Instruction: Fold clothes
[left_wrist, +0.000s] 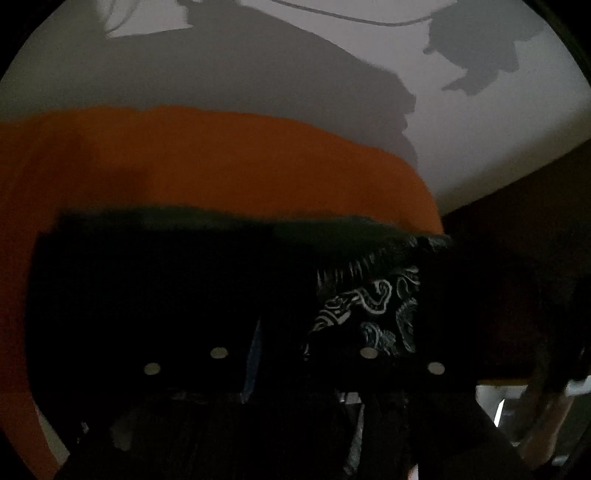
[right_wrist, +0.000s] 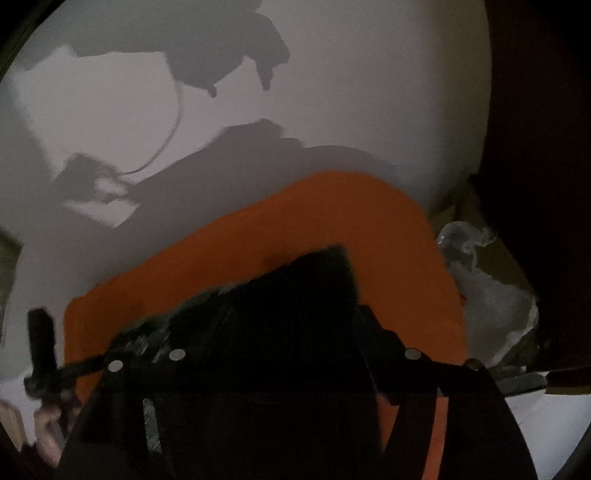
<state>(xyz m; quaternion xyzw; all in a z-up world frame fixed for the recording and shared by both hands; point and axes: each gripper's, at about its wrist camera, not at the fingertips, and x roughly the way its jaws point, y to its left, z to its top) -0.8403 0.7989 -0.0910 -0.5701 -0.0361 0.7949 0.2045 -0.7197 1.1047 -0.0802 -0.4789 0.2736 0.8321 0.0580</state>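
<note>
Dark patterned garment (left_wrist: 369, 306) draped over both grippers, above an orange cloth (left_wrist: 207, 162) lying on the white counter (left_wrist: 480, 140). Left gripper (left_wrist: 295, 258) and right gripper (right_wrist: 295, 288) states cannot be told.

A pale grey-white table (left_wrist: 461, 147) carries everything, with dark shadows falling across its far side. An orange cloth (left_wrist: 221, 158) lies flat on it, spreading just beyond the fingers in both views. To the right of the right fingers, crumpled clear plastic (right_wrist: 491, 295) sits beside the cloth's edge.
</note>
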